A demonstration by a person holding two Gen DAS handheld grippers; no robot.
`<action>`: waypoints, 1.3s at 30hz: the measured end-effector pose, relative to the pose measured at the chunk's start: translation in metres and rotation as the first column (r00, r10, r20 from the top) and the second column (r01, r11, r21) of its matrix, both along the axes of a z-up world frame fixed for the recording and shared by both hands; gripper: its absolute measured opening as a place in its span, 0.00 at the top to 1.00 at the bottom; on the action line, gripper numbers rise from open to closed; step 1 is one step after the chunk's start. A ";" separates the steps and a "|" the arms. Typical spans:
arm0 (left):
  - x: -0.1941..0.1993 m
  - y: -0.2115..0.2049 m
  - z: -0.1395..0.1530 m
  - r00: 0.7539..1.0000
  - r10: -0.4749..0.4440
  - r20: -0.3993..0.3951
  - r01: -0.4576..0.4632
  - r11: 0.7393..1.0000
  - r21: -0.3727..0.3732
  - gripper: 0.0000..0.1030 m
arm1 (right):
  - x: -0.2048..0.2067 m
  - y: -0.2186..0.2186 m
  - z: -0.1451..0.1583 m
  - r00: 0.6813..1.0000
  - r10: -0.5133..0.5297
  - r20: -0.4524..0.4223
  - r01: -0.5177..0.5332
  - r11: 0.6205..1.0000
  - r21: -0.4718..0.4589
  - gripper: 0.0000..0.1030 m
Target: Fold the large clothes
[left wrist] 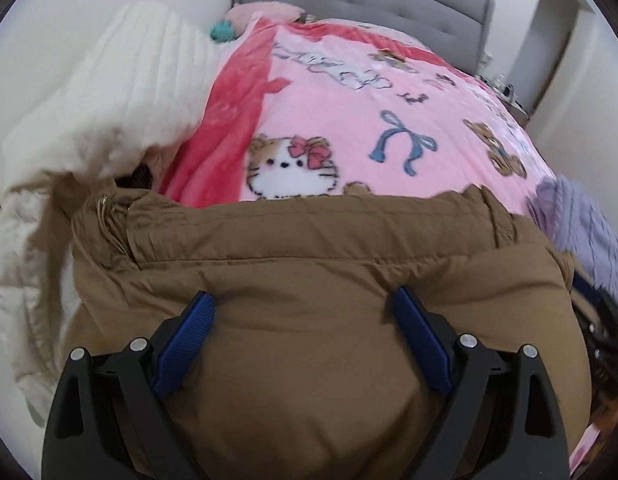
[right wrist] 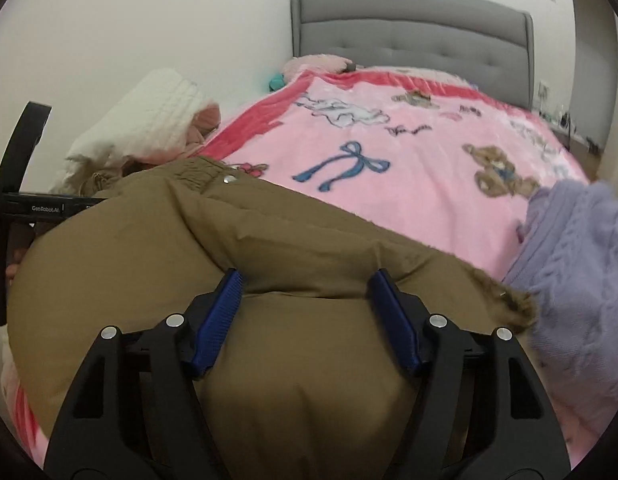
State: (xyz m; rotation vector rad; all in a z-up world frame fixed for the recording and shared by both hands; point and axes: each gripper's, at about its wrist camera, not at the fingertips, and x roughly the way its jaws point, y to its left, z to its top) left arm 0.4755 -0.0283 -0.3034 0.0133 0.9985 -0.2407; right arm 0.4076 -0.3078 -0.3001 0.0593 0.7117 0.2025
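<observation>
A brown padded jacket (left wrist: 309,248) lies bundled on the near end of the bed and fills the lower half of both views. It has a fur-trimmed edge (right wrist: 513,304) and a metal snap (right wrist: 230,178). My left gripper (left wrist: 302,296) hovers over its middle with the jaws spread wide and nothing pressed between the blue pads (left wrist: 189,340). My right gripper (right wrist: 306,276) is open too, over a ridge of the jacket (right wrist: 309,360), and its pads (right wrist: 217,320) do not pinch the cloth. The left gripper's black housing (right wrist: 25,208) shows at the left edge of the right wrist view.
A pink cartoon blanket (left wrist: 349,120) covers the bed up to a grey padded headboard (right wrist: 409,32). A cream quilted garment (left wrist: 109,100) is heaped at the left by the wall. A lavender knit sweater (right wrist: 581,248) lies at the right edge.
</observation>
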 end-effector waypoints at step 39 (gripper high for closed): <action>-0.010 -0.010 -0.019 0.988 -0.051 0.149 0.045 0.998 0.040 0.11 | -0.003 -0.015 -0.004 0.999 -0.048 -0.010 0.049 0.996 0.072 0.30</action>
